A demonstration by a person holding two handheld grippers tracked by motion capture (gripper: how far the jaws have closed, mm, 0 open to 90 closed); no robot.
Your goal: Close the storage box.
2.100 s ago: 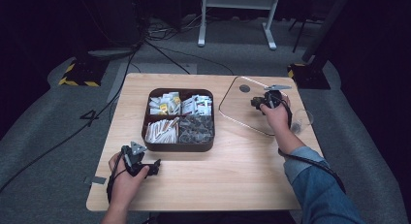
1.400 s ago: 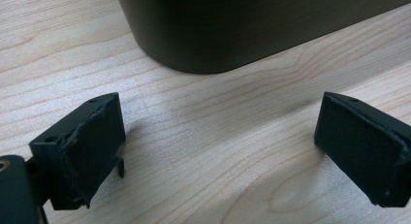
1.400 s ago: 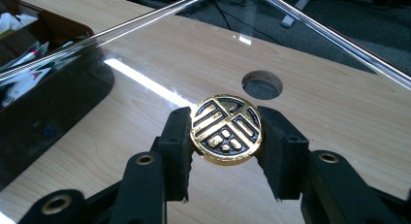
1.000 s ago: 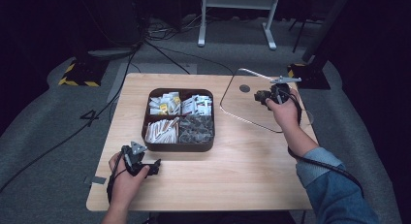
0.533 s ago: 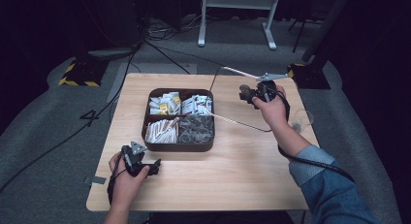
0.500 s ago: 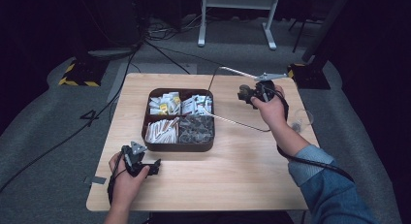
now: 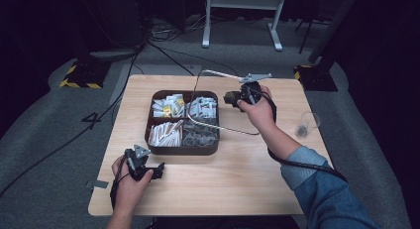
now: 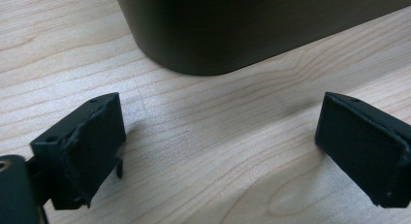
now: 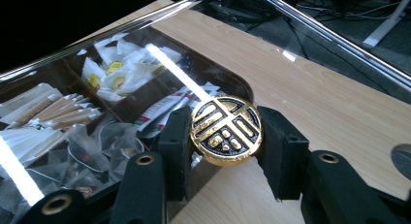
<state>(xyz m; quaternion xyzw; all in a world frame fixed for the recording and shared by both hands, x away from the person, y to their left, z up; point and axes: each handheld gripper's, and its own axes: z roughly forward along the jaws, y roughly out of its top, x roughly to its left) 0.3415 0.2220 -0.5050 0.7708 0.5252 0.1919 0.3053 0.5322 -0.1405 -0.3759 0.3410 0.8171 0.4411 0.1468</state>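
My left claw (image 7: 157,170) rests low on the wooden bench (image 7: 208,189) near its front left corner, jaws spread wide with nothing between them; in the left gripper view the bare wood shows between its pads (image 8: 87,141), and the rounded dark corner of the tray (image 8: 232,35) stands just beyond. That dark divided tray (image 7: 182,150) sits mid-bench, its four compartments filled with white sachets (image 7: 166,106), paper-wrapped sticks (image 7: 166,134) and clear packets (image 7: 200,137). Further right, my right claw (image 7: 232,98) is clamped on the round gold knob (image 9: 226,130) of a clear glass lid (image 7: 218,126), holding the lid up off the bench and tilted, its lower edge over the tray's right side. Through the glass I see the tray's sachets (image 9: 121,73). A small drinking glass (image 7: 307,124) stands near the bench's right edge.
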